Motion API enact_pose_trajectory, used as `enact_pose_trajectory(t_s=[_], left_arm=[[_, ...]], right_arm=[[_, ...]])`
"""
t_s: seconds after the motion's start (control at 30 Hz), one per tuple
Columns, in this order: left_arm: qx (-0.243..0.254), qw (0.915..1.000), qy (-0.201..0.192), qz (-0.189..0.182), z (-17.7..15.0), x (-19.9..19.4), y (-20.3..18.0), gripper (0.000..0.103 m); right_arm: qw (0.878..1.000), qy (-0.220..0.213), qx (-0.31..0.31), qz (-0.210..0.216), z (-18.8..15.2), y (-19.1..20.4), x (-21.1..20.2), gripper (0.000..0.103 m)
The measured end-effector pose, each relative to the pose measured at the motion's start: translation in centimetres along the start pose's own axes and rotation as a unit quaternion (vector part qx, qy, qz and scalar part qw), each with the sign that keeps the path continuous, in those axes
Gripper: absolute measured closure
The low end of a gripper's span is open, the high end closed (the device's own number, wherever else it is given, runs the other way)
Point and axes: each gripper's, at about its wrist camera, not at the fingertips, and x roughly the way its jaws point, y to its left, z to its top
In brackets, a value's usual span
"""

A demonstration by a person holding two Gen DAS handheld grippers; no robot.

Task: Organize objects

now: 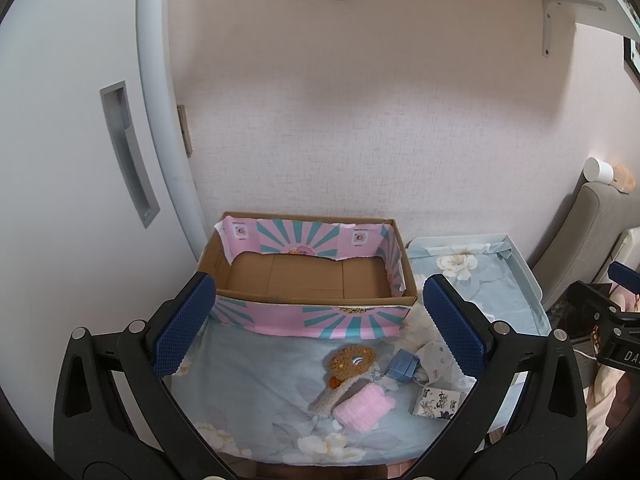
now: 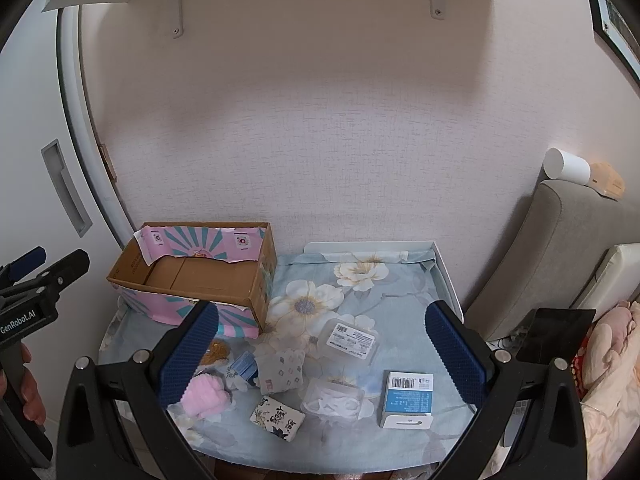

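Note:
An empty cardboard box [image 1: 312, 276] with pink and teal lining stands at the table's back left; it also shows in the right wrist view [image 2: 192, 276]. In front of it lie a brown cookie-shaped plush [image 1: 352, 360], a pink fluffy item [image 1: 364, 406], a blue packet [image 1: 401, 365], a floral tissue pack [image 1: 436, 402], a patterned white pouch [image 2: 282, 370], two clear plastic packs [image 2: 350, 342], and a blue-and-white carton [image 2: 408, 398]. My left gripper [image 1: 320, 334] is open and empty above the table's front left. My right gripper [image 2: 322, 358] is open and empty above the middle items.
The table is covered by a blue floral cloth [image 2: 360, 292] inside a white rim [image 2: 448, 276]. A white cabinet door [image 1: 80, 140] stands left, a wall behind, and a grey chair back [image 2: 552, 252] to the right. A wall shelf hangs above.

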Motion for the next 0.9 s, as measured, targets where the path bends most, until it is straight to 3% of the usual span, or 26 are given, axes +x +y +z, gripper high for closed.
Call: enact_pose_trajectory(t_s=[0.9], left_arm=[[0.002, 1.0, -0.001, 0.001, 0.11, 0.29, 0.0, 0.0]], right_arm=[[1.0, -0.002, 0.003, -0.006, -0.32, -0.2, -0.13, 0.0]])
